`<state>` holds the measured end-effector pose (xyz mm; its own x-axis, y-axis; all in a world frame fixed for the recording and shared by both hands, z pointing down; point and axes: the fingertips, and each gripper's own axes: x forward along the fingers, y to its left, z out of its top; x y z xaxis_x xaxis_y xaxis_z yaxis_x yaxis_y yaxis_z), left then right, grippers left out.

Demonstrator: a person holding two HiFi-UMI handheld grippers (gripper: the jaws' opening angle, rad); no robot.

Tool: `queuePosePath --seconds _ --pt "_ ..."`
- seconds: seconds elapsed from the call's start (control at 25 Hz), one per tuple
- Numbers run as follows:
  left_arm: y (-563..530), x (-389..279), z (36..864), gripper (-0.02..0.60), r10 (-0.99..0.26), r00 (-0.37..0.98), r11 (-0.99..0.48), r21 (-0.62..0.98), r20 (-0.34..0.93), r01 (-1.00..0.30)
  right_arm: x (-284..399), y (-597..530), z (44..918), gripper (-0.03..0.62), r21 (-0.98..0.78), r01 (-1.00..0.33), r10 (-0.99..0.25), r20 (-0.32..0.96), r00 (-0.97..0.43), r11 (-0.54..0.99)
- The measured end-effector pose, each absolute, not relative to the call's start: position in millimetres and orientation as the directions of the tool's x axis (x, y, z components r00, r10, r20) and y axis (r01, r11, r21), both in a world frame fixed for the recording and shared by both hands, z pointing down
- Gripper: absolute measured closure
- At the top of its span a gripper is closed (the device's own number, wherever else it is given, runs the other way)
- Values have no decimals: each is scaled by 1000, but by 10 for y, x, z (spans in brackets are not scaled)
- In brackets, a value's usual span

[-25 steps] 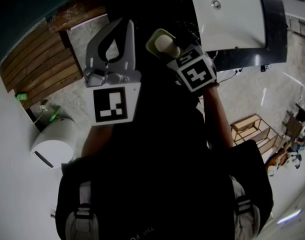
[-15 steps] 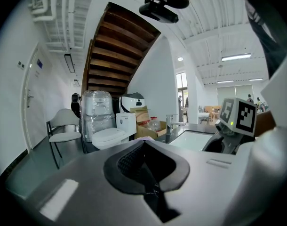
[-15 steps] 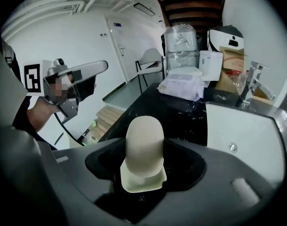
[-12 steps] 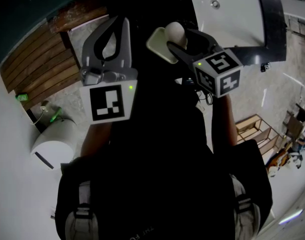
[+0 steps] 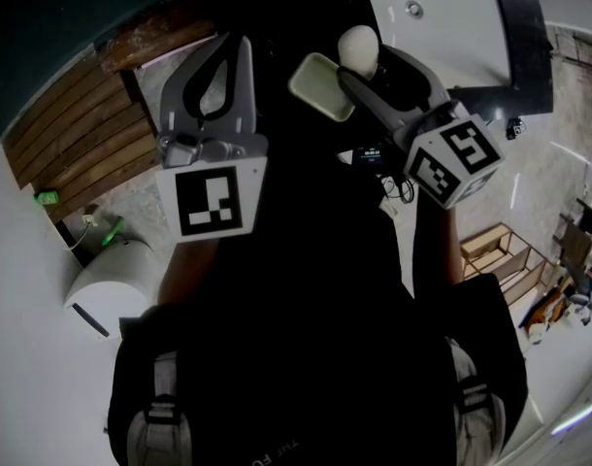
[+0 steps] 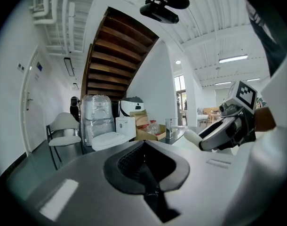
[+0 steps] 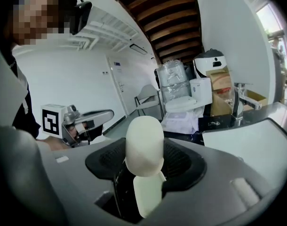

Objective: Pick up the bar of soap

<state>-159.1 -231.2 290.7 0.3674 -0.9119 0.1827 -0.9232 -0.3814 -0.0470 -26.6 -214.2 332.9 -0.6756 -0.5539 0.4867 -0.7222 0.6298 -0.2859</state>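
Note:
A cream bar of soap [image 5: 358, 51] is pinched in my right gripper [image 5: 366, 68], which is shut on it at the upper middle of the head view. In the right gripper view the bar of soap [image 7: 144, 147] stands up out of the closed jaws of the right gripper [image 7: 144, 173]. A pale soap dish [image 5: 321, 85] lies just left of the bar, apart from it. My left gripper [image 5: 230, 51] is raised beside it, shut and empty; in its own view the left gripper [image 6: 146, 166] has its jaws together, with the held soap [image 6: 193, 136] off to the right.
A white basin [image 5: 451, 27] with a dark rim lies at the upper right. Wooden slats [image 5: 73, 134] and a white toilet [image 5: 107, 284] are at the left, a wooden crate [image 5: 495, 260] at the right. A tap [image 7: 240, 98] stands beyond the right gripper.
My right gripper has swung up and to the right with the soap, lifting it off the soap dish. The left gripper has hardly moved.

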Motion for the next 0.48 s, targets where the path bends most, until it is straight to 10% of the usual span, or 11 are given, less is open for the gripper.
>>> queuePosePath --seconds 0.48 --pt "-2064 -1803 2837 581 -918 359 -373 -59 167 -926 -332 -1998 2860 324 -297 -737 -670 307 -676 607"
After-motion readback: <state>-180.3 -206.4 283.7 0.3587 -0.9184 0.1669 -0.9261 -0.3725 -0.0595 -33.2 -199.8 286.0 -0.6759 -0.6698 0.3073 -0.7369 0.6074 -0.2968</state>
